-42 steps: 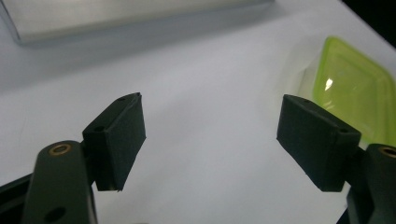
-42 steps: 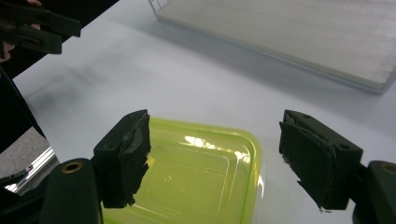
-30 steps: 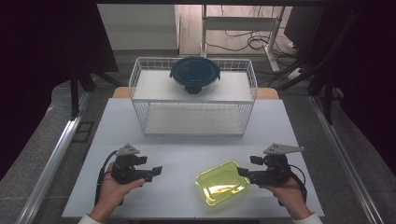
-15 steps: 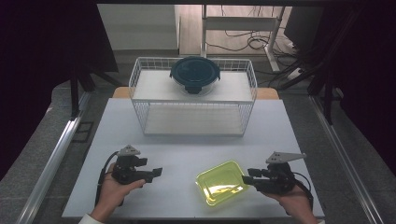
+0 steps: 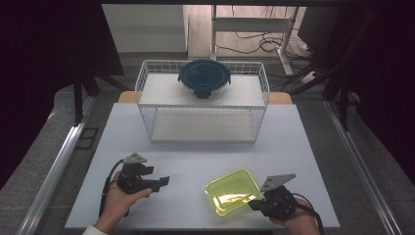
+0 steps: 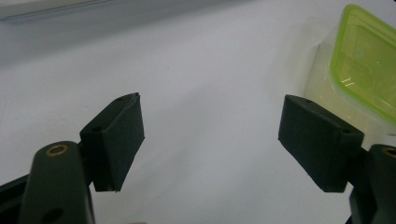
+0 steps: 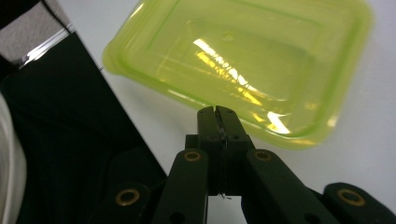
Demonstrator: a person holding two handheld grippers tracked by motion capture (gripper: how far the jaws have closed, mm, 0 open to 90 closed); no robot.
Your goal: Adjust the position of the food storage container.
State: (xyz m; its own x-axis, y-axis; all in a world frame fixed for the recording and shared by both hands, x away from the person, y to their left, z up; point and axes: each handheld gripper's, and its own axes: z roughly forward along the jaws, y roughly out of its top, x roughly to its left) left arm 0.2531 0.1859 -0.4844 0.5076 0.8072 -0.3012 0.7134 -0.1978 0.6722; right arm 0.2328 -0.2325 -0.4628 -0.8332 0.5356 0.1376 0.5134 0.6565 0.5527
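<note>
A shallow yellow-green plastic container point(image 5: 232, 191) lies empty on the white table point(image 5: 195, 156), near its front edge and right of centre. My right gripper point(image 5: 252, 203) sits at the container's near right corner. Its jaws have just been closing and now meet with nothing between them. In the right gripper view its tips point(image 7: 215, 112) stop right at the rim of the container point(image 7: 243, 60). My left gripper point(image 5: 164, 181) rests to the container's left, open and empty, pointing toward it. In its own view, the left gripper point(image 6: 210, 116) has the container point(image 6: 369, 60) at the upper right.
A white wire rack point(image 5: 203, 125) stands at the back of the table. A round dark blue lidded container point(image 5: 204, 78) sits on its top shelf. Bare table lies between the rack and my hands. Dark floor runs past the table's near edge point(image 7: 60, 140).
My right gripper has come down and toward the near edge, beside the container's corner, and its jaws have shut. The left gripper has stayed where it was.
</note>
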